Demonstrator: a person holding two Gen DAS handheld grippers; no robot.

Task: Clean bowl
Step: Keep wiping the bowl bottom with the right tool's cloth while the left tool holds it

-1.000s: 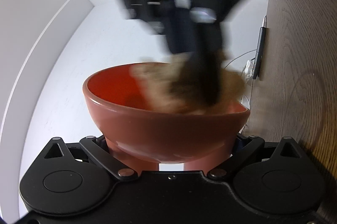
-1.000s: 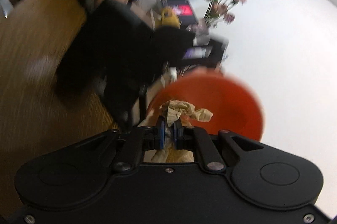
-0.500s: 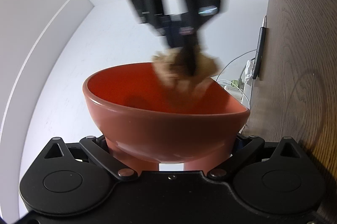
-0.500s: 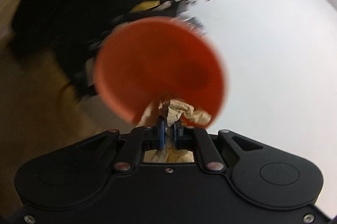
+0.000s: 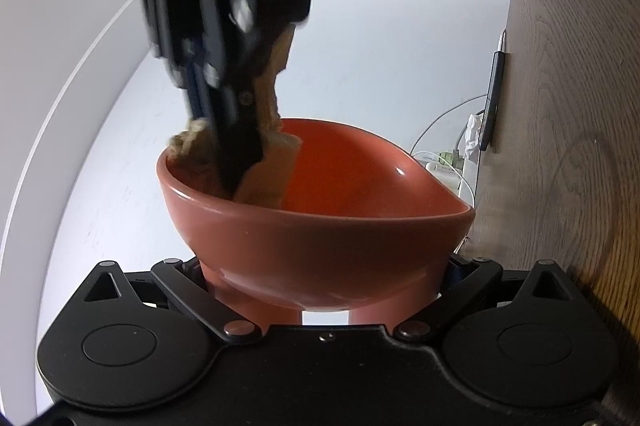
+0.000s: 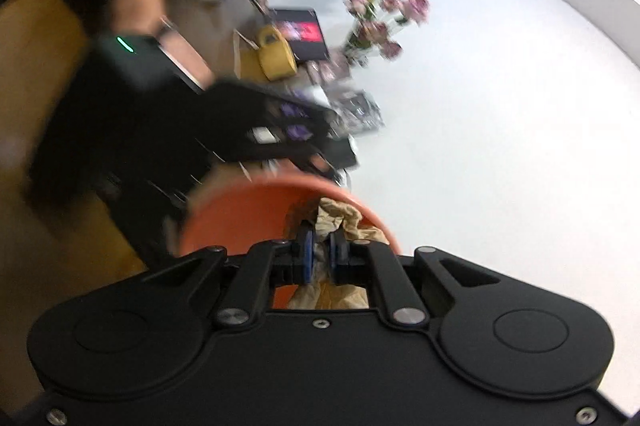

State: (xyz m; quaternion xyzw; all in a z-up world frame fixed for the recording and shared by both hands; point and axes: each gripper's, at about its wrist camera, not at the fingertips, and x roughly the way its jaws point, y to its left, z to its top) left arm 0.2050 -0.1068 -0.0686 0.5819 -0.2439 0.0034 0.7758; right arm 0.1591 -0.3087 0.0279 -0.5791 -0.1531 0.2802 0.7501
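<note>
Where wood table (image 5: 568, 146) meets white wall (image 5: 380, 46)

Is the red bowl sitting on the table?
No, the left gripper holds the red bowl up by its foot, off the table.

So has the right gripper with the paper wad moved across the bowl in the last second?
Yes. In the left wrist view the right gripper and its paper wad went from the bowl's right side to its left rim; the bowl stayed put.
</note>
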